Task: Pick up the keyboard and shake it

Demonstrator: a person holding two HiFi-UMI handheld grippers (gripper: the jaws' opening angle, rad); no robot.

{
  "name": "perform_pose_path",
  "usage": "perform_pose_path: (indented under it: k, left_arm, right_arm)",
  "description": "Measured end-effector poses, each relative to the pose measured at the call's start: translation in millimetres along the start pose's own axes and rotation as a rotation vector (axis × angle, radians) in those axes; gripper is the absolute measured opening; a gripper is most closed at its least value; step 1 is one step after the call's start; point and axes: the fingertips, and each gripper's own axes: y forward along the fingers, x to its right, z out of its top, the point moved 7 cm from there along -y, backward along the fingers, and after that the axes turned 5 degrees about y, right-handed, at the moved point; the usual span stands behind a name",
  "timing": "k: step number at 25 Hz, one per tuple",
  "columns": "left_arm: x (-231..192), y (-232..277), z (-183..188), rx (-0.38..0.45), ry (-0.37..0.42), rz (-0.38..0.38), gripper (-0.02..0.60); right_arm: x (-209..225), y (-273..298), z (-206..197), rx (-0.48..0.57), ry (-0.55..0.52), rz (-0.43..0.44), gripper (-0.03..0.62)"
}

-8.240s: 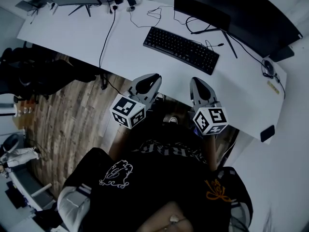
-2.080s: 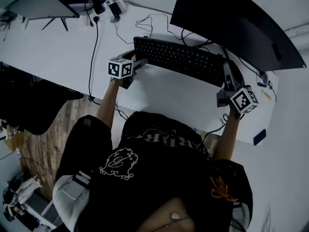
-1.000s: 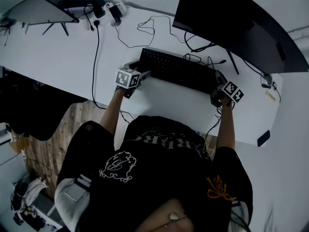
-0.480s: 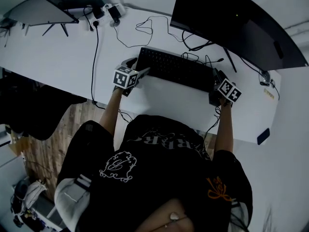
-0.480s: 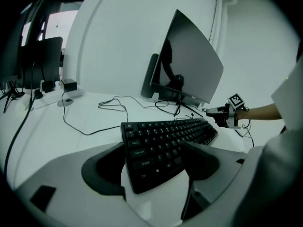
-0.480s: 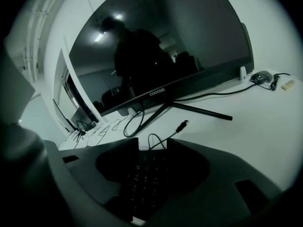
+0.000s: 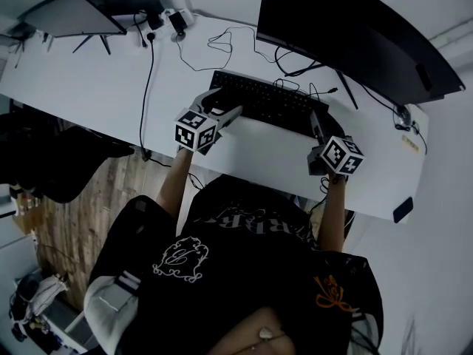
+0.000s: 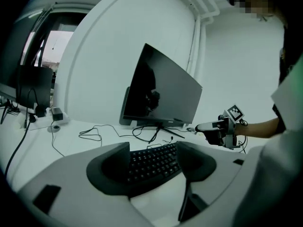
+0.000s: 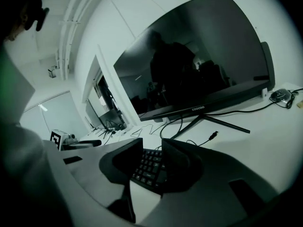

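We see the flat black keyboard (image 7: 266, 100) lying on the white desk (image 7: 89, 80), just in front of the large dark curved monitor (image 7: 347, 28) and near some thin black cables (image 7: 222, 39). Our left gripper (image 7: 228, 102) sits at the keyboard's left end with its jaws spread wide, and the key rows fill the gap between them. Our right gripper (image 7: 318, 118) is at the right end, its jaws closer together. A strip of keys shows in that narrow gap and one jaw hides the rest. We cannot tell whether those jaws pinch the keyboard.
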Motion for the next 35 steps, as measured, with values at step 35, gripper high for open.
perform_pose_path:
  k: [35]
  left_arm:
    - [297, -148, -50, 0.100, -0.039, 0.228, 0.098]
  right_arm:
    - [-92, -217, -104, -0.079, -0.159, 0.444, 0.094]
